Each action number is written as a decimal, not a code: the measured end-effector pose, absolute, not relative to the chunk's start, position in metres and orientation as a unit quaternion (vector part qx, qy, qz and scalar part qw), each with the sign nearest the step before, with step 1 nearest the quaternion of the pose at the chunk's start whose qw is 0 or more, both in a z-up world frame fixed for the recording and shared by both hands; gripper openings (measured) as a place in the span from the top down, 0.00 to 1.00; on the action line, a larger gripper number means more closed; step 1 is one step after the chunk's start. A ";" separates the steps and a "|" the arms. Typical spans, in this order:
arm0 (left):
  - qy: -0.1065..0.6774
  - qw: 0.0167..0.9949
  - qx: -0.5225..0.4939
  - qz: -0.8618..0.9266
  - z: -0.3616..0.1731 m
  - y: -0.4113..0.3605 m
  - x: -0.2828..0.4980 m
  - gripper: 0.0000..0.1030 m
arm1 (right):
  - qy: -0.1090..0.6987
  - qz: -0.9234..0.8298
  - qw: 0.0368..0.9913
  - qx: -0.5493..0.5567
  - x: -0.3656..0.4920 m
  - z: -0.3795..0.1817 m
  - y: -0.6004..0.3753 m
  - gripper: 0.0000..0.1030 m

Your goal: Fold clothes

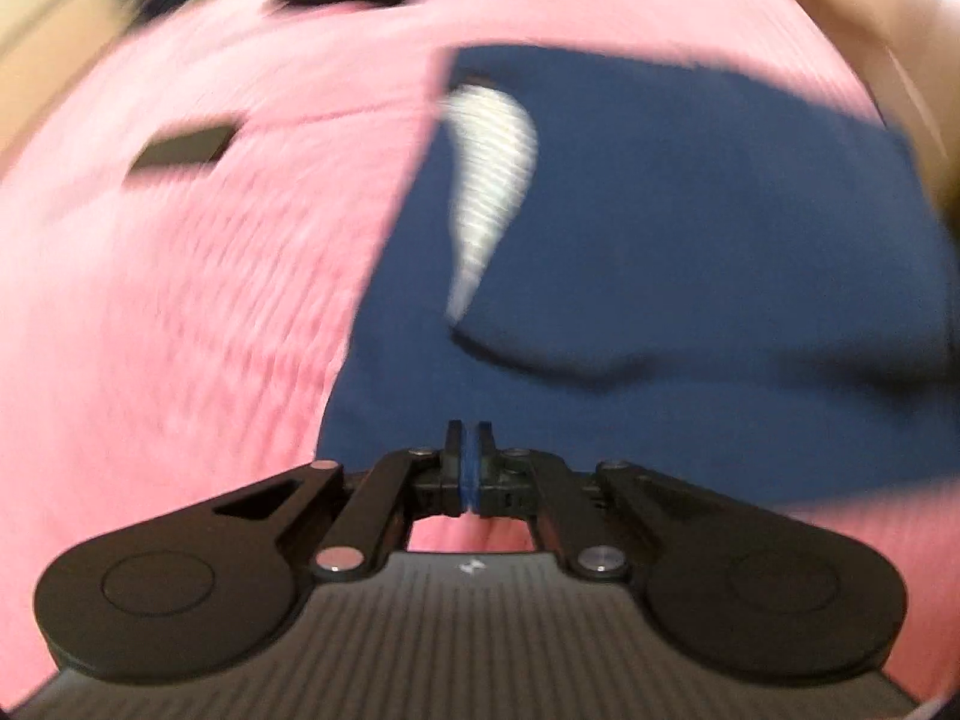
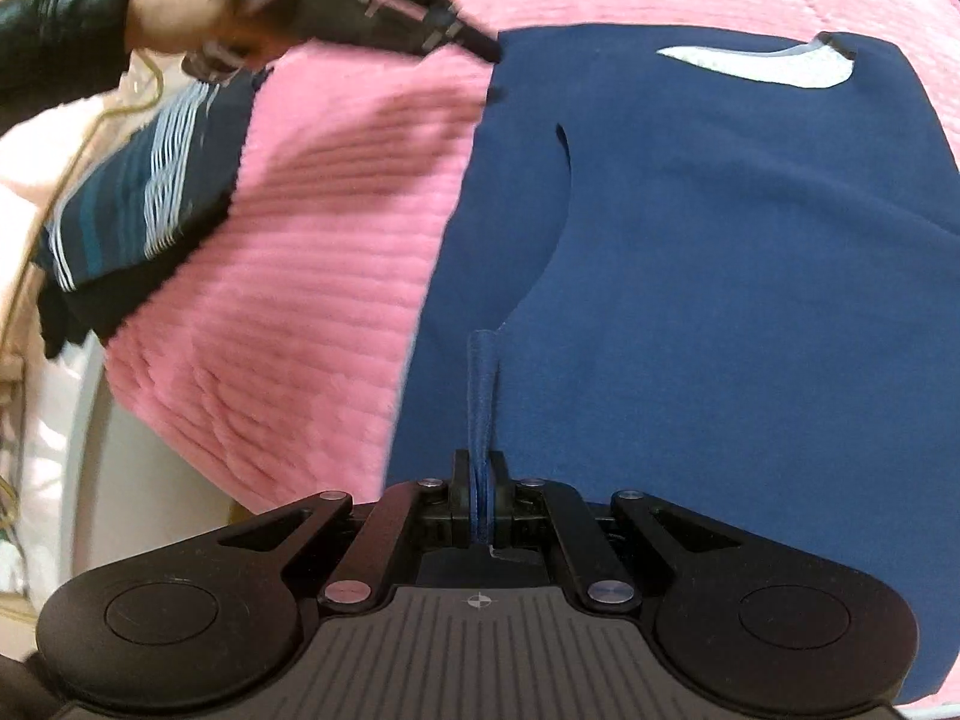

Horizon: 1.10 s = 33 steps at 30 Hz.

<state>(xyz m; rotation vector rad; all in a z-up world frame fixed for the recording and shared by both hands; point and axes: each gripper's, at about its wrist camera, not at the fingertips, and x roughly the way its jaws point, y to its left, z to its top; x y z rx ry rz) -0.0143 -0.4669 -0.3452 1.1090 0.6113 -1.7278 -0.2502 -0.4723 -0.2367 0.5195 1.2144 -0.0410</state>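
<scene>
Pink blanket [image 2: 288,312] carries a blue shirt [image 2: 720,300], partly folded, collar far. Right gripper [image 2: 478,480] pinches its near edge; left gripper [image 1: 468,456] pinches another edge. Folded striped clothes [image 2: 132,192] lie left. More folds likely remain.

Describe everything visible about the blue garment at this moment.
The blue garment is plain navy, smooth knit by its look, with a white lining showing at its neck opening. It lies mostly flat on the pink blanket, partly folded. The right gripper pinches a raised fold of it; the left gripper is shut on its edge.
</scene>
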 end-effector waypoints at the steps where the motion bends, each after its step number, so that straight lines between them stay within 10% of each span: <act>1: 0.286 0.493 0.426 -0.703 -0.346 -0.476 -0.010 0.95 | 0.565 -0.017 0.789 0.242 -0.252 -0.240 -0.472 0.99; 8: 0.432 0.536 0.300 -0.661 -0.352 -0.509 0.010 0.68 | 0.553 -0.005 0.793 0.256 -0.267 -0.250 -0.478 0.99; 12: 0.443 0.544 0.286 -0.653 -0.349 -0.502 0.020 1.00 | 0.550 0.004 0.799 0.243 -0.271 -0.245 -0.477 0.99; 33: 0.461 0.572 0.255 -0.629 -0.363 -0.473 0.051 0.99 | 0.547 0.049 0.804 0.226 -0.229 -0.263 -0.426 0.99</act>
